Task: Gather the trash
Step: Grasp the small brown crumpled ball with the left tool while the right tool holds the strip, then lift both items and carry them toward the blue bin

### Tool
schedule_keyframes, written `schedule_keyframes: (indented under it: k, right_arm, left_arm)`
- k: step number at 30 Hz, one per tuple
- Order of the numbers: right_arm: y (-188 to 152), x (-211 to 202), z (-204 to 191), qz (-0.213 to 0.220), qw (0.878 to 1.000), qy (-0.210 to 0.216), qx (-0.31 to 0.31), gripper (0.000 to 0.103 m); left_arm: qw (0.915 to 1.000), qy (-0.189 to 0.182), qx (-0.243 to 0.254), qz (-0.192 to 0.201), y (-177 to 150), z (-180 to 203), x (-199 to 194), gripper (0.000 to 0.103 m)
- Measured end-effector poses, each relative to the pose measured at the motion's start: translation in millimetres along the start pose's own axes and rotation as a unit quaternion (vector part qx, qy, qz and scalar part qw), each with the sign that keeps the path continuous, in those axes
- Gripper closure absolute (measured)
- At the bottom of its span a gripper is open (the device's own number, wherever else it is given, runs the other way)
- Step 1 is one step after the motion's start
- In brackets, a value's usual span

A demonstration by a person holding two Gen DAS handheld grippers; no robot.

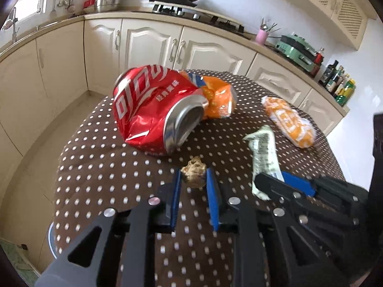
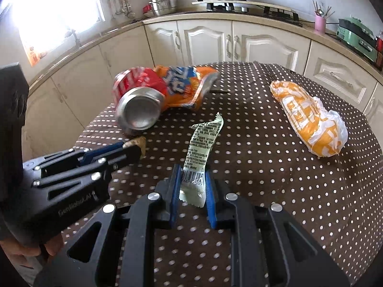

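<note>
Brown polka-dot table (image 2: 263,143), crushed red can (image 1: 148,110), orange bag (image 2: 308,117), orange wrapper (image 2: 184,86)

Cream kitchen cabinets (image 2: 208,40), sunlit window (image 2: 55,12)

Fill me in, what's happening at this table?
A person is clearing trash off a polka-dot tablecloth with a claw in each hand. The left claw is closed on a small brown crumpled wad; the right claw is closed on the near end of a pale green wrapper. Left on the table: a crushed red can, an orange snack bag touching it, and an orange-and-white plastic bag.
</note>
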State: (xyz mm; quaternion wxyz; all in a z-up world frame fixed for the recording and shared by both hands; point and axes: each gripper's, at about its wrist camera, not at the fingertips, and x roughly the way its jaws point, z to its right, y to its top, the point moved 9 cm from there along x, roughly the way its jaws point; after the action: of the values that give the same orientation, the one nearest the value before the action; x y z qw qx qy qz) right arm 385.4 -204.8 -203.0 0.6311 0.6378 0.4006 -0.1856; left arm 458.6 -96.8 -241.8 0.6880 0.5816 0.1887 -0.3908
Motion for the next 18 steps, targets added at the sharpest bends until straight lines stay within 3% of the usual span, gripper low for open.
schedule_keyframes:
  k: [5,7,9,10,11,13,17,18]
  right_arm:
    - [2,-19,-38,0.014,0.999,0.012,-0.027,0.088]
    - [0,-19,-46,0.013,0.999,-0.005,-0.035,0.088]
    - [-1,-14,-51,0.015,1.000,0.005,-0.023,0.088]
    - [0,-12,-51,0.018,1.000,-0.004,-0.025,0.078]
    - [1,-8,-49,0.022,0.999,-0.031,-0.034,0.058]
    - [3,0,-40,0.027,0.996,-0.074,-0.037,0.048]
    - [-6,28,-27,-0.027,0.996,-0.079,-0.016,0.048]
    - [-8,34,-26,-0.036,0.997,-0.072,-0.013,0.056]
  left_arm:
    - [0.9994,-0.003,-0.006,0.033,-8,-12,-45,0.083]
    - [0.9995,0.006,-0.009,0.031,-14,-23,-55,0.083]
    - [0.9994,0.006,-0.019,0.029,-19,-34,-63,0.083]
    - [0.9993,0.006,-0.021,0.031,-22,-38,-67,0.083]
    - [0.9992,0.007,-0.022,0.034,-22,-40,-70,0.083]
    - [0.9990,0.006,-0.023,0.037,-23,-44,-73,0.083]
    - [0.9987,0.011,-0.035,0.035,-22,-55,-70,0.083]
    - [0.9987,0.012,-0.036,0.034,-22,-56,-69,0.083]
